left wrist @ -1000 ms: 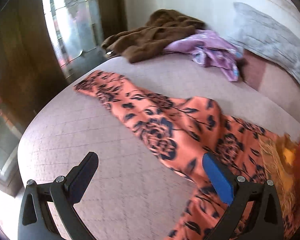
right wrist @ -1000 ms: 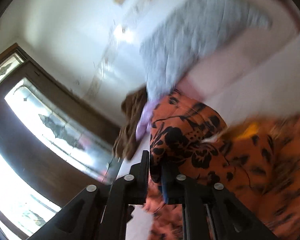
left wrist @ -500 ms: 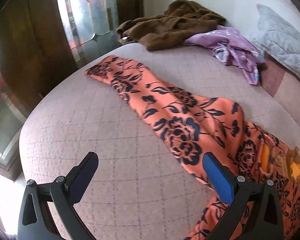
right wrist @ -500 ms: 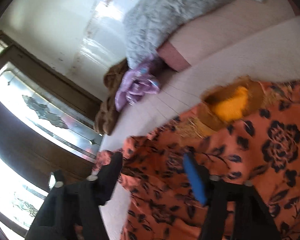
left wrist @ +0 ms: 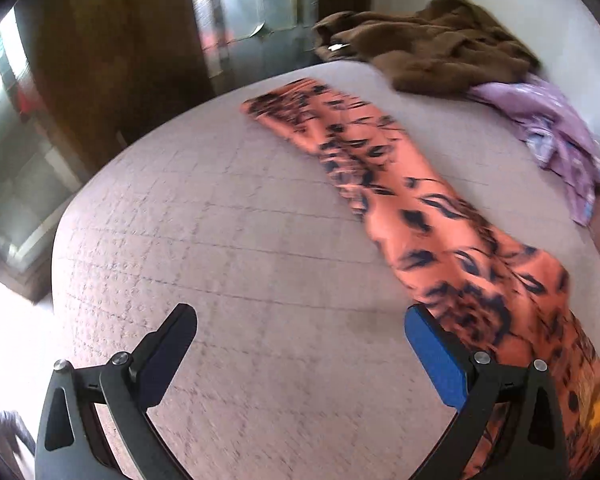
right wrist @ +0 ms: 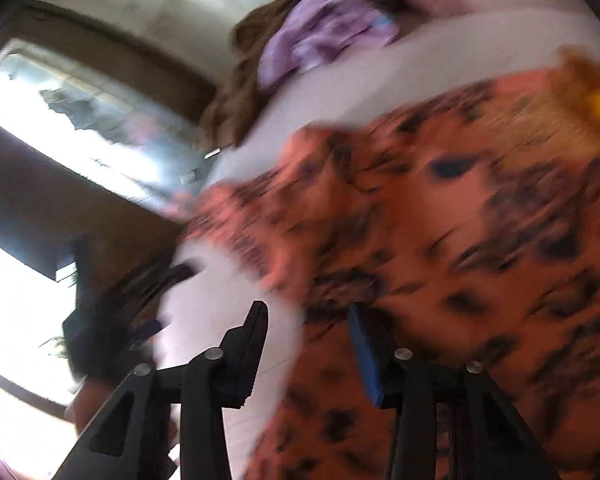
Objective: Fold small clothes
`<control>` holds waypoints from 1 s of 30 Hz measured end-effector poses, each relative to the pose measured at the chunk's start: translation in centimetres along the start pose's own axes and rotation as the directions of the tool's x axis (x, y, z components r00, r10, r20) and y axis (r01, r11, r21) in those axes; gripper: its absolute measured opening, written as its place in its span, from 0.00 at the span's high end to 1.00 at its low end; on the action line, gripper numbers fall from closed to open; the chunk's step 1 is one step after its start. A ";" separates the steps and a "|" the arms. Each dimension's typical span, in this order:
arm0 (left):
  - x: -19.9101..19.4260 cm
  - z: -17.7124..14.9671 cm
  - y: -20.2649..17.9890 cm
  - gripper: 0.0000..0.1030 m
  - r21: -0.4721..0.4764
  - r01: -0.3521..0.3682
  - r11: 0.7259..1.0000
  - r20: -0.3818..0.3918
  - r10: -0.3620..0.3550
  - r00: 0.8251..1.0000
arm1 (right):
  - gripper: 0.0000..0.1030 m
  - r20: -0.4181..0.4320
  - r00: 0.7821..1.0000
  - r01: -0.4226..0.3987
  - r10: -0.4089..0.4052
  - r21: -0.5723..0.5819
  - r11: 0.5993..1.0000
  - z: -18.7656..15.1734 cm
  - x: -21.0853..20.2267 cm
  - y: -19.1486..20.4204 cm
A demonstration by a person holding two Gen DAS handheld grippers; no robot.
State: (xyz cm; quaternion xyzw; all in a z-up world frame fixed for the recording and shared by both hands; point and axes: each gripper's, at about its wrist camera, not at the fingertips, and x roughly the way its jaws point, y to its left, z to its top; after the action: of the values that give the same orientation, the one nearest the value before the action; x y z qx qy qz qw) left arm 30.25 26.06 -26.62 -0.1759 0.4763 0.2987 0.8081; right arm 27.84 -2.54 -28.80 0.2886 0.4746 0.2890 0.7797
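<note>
My right gripper (right wrist: 308, 334), jaws closing on nothing, sits nearest the orange black-flowered cloth's (left wrist: 412, 200) edge; left gripper (left wrist: 300, 332) wide open, empty.

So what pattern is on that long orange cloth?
Dark navy-black flowers and leaves on the orange cloth, clearest from the left wrist view.
</note>
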 end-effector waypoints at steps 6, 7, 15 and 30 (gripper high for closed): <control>0.7 0.5 1.4 0.00 -0.050 0.034 0.998 0.002 -0.034 0.999 | 0.56 0.022 0.999 -0.032 0.033 -0.044 0.999 -1.4 -1.7 -0.1; 0.6 0.6 1.5 0.00 -0.054 0.036 0.998 0.011 -0.035 0.999 | 0.56 0.038 0.999 -0.025 0.027 -0.038 0.999 -1.4 -2.3 -0.4; 1.6 1.7 2.0 0.01 -0.104 0.149 0.983 0.031 -0.146 0.989 | 0.56 0.108 0.985 0.135 -0.135 0.004 0.991 -1.4 -4.0 -3.2; 6.2 5.5 1.9 0.31 -0.212 0.369 0.905 0.041 -0.369 0.929 | 0.64 0.121 0.976 0.182 -0.181 0.004 0.983 -3.4 -1.9 -5.8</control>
State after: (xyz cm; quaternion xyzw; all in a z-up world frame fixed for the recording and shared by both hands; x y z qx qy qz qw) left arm 35.00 32.56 -29.31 -0.3496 0.3992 0.1907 0.8259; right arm 25.07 -7.19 -33.17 0.2583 0.4499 0.2002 0.8311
